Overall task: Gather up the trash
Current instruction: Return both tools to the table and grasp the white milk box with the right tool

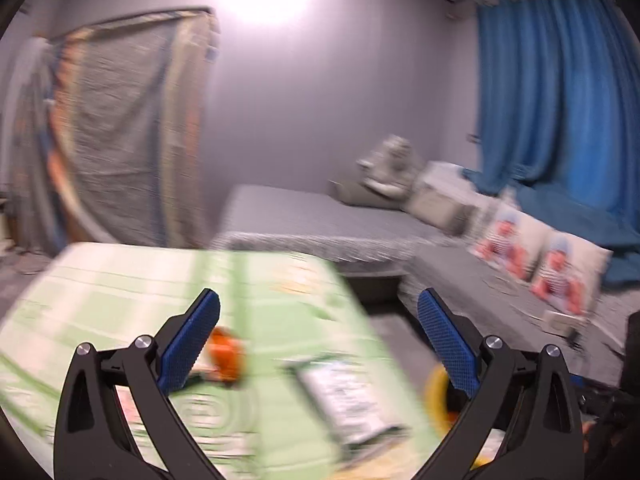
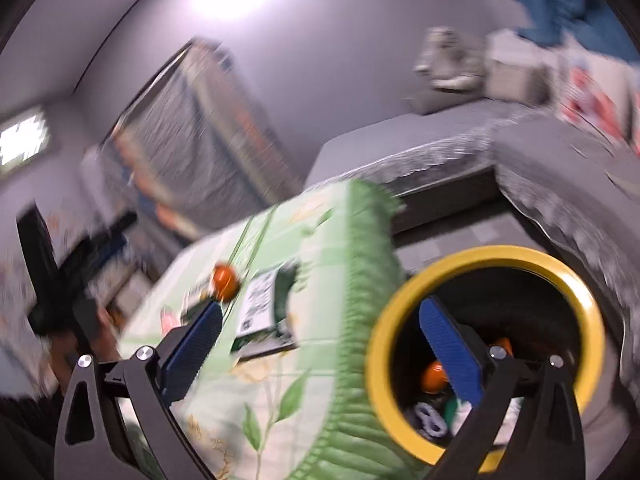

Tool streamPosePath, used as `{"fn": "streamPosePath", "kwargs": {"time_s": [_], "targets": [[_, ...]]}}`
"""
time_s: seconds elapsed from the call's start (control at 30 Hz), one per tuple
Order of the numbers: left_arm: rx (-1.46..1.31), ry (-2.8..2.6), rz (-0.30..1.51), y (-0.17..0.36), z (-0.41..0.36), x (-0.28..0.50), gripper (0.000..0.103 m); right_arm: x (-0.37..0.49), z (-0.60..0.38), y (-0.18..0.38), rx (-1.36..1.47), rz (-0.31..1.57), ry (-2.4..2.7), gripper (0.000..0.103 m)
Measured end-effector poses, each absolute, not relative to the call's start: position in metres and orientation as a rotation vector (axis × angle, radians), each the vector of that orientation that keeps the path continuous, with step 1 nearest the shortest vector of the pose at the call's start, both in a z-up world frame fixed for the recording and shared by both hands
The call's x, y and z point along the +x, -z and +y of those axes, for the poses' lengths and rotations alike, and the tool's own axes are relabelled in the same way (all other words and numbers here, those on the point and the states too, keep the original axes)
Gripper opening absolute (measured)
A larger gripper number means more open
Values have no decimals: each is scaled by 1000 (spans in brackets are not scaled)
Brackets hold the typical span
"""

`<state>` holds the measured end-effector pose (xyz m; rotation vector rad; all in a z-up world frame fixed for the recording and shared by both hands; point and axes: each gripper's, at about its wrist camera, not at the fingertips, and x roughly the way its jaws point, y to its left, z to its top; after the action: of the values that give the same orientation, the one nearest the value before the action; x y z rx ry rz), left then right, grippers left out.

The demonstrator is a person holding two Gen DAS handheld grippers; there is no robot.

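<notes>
A table with a green and white cloth (image 1: 120, 280) holds an orange round piece of trash (image 1: 226, 354) and a flat green-edged packet (image 1: 352, 400). My left gripper (image 1: 318, 340) is open and empty above the table, its left finger just beside the orange piece. In the right wrist view the same orange piece (image 2: 225, 276) and packet (image 2: 264, 308) lie on the cloth (image 2: 320, 240). My right gripper (image 2: 320, 344) is open and empty, over the table's edge and a yellow-rimmed bin (image 2: 384, 320). The bin holds an orange piece (image 2: 434, 376) and other scraps. Both views are blurred.
A grey bed (image 1: 312, 216) stands behind the table, with pillows (image 1: 520, 252) on a grey sofa at the right. A blue curtain (image 1: 560, 100) hangs at the right. A covered wardrobe (image 1: 128, 132) stands at the left. The bin's yellow rim (image 1: 434, 396) shows beside the table.
</notes>
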<state>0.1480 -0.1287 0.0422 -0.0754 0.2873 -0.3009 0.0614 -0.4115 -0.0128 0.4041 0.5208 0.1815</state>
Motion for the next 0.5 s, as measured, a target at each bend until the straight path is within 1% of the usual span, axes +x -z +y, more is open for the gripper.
{"fn": "streamPosePath", "kwargs": {"time_s": [0.17, 0.27, 0.37, 0.5], "targets": [[-28, 86, 276, -38, -50, 142, 95, 112, -338, 21, 253, 693, -298, 96], [-48, 15, 344, -26, -6, 144, 95, 142, -297, 27, 132, 775, -301, 96], [-90, -21, 418, -10, 31, 146, 95, 167, -274, 36, 76, 845, -308, 96], [-80, -33, 476, 5, 57, 150, 95, 208, -255, 51, 24, 933, -245, 96]]}}
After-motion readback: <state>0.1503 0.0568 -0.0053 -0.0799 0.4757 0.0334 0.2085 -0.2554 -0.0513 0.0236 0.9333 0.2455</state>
